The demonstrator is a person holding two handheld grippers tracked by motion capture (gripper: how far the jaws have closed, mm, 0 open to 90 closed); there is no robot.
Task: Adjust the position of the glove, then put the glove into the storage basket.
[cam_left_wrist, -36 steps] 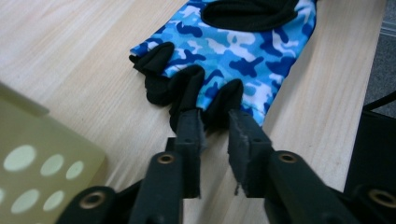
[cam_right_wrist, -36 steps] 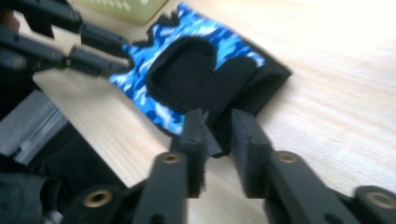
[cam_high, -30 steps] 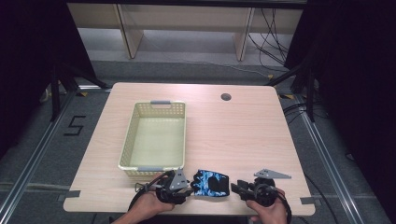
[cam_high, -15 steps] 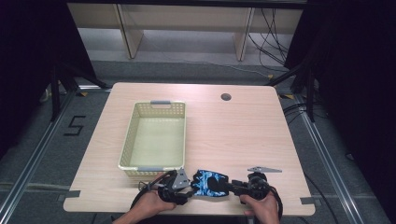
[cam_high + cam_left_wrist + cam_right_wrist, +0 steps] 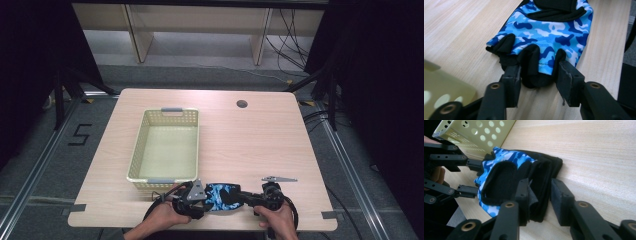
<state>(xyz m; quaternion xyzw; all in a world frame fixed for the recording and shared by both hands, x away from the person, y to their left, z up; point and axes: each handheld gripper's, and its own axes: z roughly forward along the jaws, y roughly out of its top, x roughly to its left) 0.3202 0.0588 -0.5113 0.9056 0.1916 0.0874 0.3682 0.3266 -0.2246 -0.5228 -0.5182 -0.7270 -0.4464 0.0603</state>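
A blue camouflage fingerless glove point(image 5: 222, 196) point(image 5: 549, 27) point(image 5: 506, 157) lies flat on the wooden table point(image 5: 250, 145) near its front edge. My left gripper point(image 5: 207, 200) point(image 5: 539, 77) point(image 5: 475, 178) is at the glove's finger end. Its jaws have just been closing and now press on the black finger stubs from both sides. My right gripper point(image 5: 240, 199) point(image 5: 540, 195) comes in from the opposite end. Its jaws have also just been closing, and the black wrist cuff is squeezed between the pads.
A pale yellow perforated basket point(image 5: 135, 150) point(image 5: 444, 92) point(image 5: 474, 132) stands just behind the left gripper, with nothing inside. A round cable hole point(image 5: 242, 104) sits at the table's far side. The front table edge runs close under both hands.
The right gripper has moved left and down onto the glove's cuff end. The left gripper has stayed at the finger end.
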